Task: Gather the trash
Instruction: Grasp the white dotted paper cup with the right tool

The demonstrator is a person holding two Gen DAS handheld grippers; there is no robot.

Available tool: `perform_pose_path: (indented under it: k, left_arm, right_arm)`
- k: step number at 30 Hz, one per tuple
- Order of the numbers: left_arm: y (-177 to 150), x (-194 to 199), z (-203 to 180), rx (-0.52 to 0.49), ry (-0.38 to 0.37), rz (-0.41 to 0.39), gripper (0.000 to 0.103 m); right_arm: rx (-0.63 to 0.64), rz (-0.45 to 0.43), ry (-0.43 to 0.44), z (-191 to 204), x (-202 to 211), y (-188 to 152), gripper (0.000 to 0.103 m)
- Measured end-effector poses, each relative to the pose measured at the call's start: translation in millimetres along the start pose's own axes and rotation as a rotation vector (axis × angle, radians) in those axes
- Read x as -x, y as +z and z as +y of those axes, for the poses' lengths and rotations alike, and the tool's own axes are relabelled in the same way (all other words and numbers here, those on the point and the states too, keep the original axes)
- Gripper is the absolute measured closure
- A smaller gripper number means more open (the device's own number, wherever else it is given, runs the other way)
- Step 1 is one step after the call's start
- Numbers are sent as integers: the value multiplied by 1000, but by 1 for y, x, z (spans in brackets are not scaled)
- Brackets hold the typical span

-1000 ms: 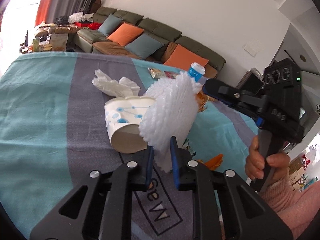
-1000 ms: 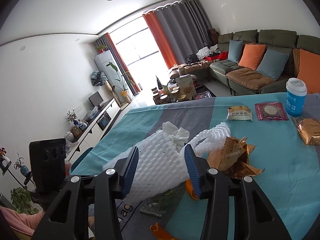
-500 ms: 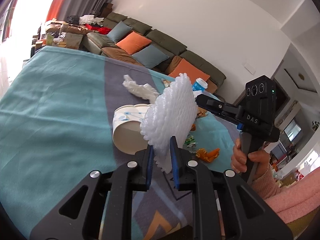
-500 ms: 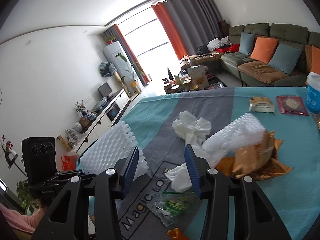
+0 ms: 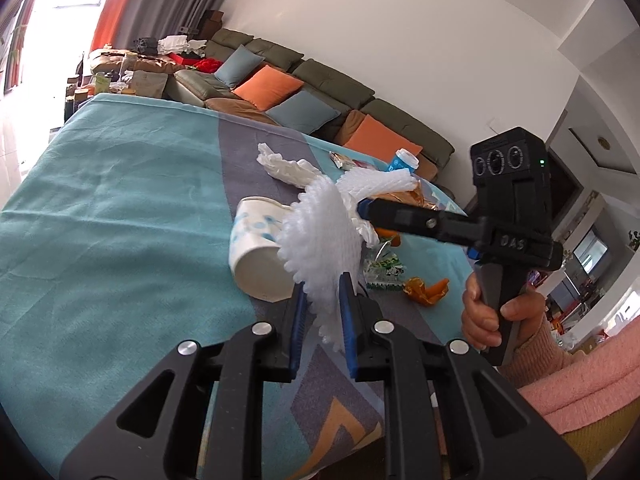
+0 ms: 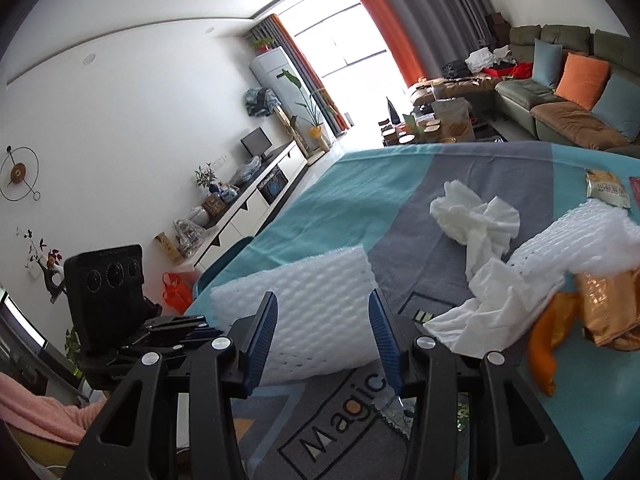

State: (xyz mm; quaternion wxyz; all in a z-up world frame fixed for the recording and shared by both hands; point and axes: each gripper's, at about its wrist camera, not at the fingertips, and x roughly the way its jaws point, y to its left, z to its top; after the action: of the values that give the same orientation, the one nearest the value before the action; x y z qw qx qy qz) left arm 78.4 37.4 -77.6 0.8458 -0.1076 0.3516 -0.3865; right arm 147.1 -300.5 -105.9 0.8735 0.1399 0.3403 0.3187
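A white foam net sleeve [image 5: 324,240] stands up from my left gripper [image 5: 322,300], which is shut on its lower edge. Behind it a paper cup [image 5: 256,256] lies on its side on the teal and grey tablecloth [image 5: 120,208]. My right gripper [image 5: 362,212], held by a hand [image 5: 484,312] in a pink sleeve, reaches in from the right, its tip at the sleeve's far side. In the right wrist view the foam net sleeve [image 6: 312,300] shows between and behind my right gripper [image 6: 320,336], whose jaws stand apart without pressing it. My left gripper [image 6: 206,332] holds its left end.
More trash lies mid-table: a second foam net [image 6: 580,236], crumpled tissues [image 6: 476,220], a gold wrapper [image 6: 608,308], orange peel [image 6: 544,344], a green wrapper [image 5: 384,268], a snack packet [image 6: 606,188] and a blue-and-white cup [image 5: 402,162]. A sofa [image 5: 320,84] stands beyond the table.
My left gripper has drawn back with the foam net sleeve. My right gripper has swung left, so the sleeve now sits between its fingers instead of beside them.
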Motion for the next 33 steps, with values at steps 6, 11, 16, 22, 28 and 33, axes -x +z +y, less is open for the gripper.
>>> perform_pose_path:
  k: [6, 11, 16, 22, 28, 33]
  left_arm:
    - [-2, 7, 3, 13, 3, -24, 88]
    - [-5, 31, 7, 8, -10, -81, 88]
    - [-9, 59, 18, 24, 51, -129, 88]
    - [-15, 85, 36, 72, 127, -156, 89]
    - [-21, 102, 53, 114, 188, -169, 90]
    - [-23, 107, 64, 134, 248, -164, 90]
  right_arm:
    - [-46, -28, -12, -9, 6, 4, 58]
    - [-66, -39, -16, -14, 7, 13, 58]
    - [-64, 6, -32, -14, -12, 20, 58]
    - [-66, 101, -33, -15, -43, 20, 58]
    - [-95, 144, 18, -15, -52, 14, 59]
    - [-104, 148, 57, -10, -51, 12, 86]
